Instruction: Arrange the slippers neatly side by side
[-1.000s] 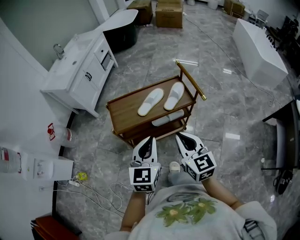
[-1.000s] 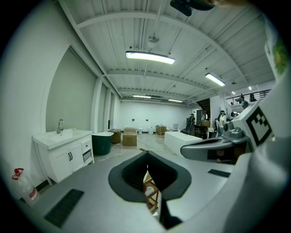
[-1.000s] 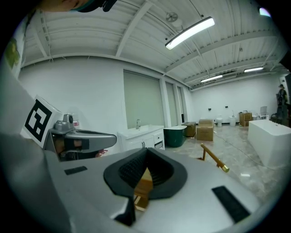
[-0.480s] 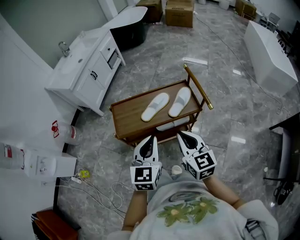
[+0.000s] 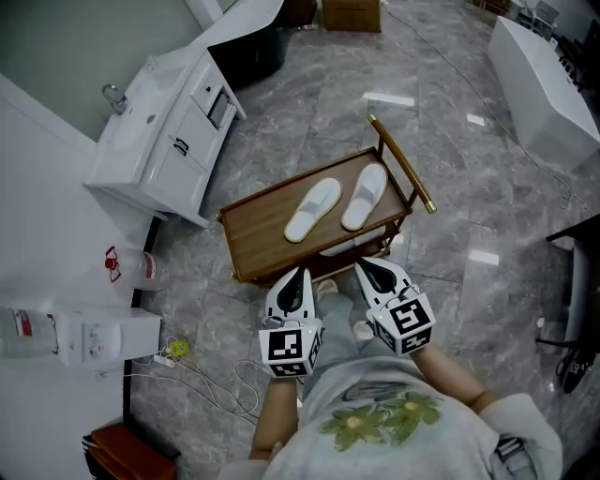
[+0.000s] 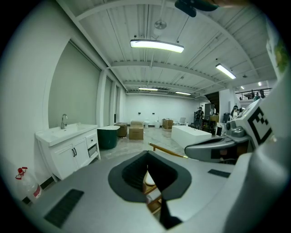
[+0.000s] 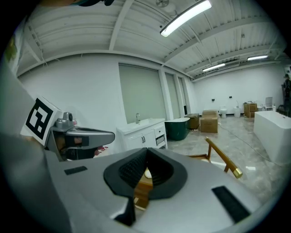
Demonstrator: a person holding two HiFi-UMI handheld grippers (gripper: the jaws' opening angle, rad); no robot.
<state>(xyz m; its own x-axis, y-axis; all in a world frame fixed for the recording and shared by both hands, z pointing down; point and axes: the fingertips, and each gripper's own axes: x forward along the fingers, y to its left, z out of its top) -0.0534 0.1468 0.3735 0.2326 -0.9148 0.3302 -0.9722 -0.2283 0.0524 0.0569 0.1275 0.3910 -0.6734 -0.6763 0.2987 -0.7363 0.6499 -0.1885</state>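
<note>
Two white slippers lie side by side on the top shelf of a wooden cart [image 5: 260, 225]: the left slipper [image 5: 312, 208] and the right slipper [image 5: 364, 196], toes towards me. My left gripper [image 5: 298, 278] is shut and empty, held just in front of the cart's near edge. My right gripper [image 5: 367, 271] is shut and empty too, beside it on the right. In the left gripper view [image 6: 148, 170] and the right gripper view [image 7: 144, 169] the closed jaws hide most of the cart; only a sliver of wood and white shows through.
A white vanity with a sink [image 5: 155, 122] stands left of the cart. A white bathtub [image 5: 544, 84] is at the far right, a cardboard box [image 5: 352, 13] at the back. Cables [image 5: 216, 384] and a spray bottle [image 5: 127, 265] lie on the floor at left. The cart has a brass handle [image 5: 403, 162].
The view has shifted closer to the cart, which now sits lower and nearer to both grippers. Both grippers stay shut.
</note>
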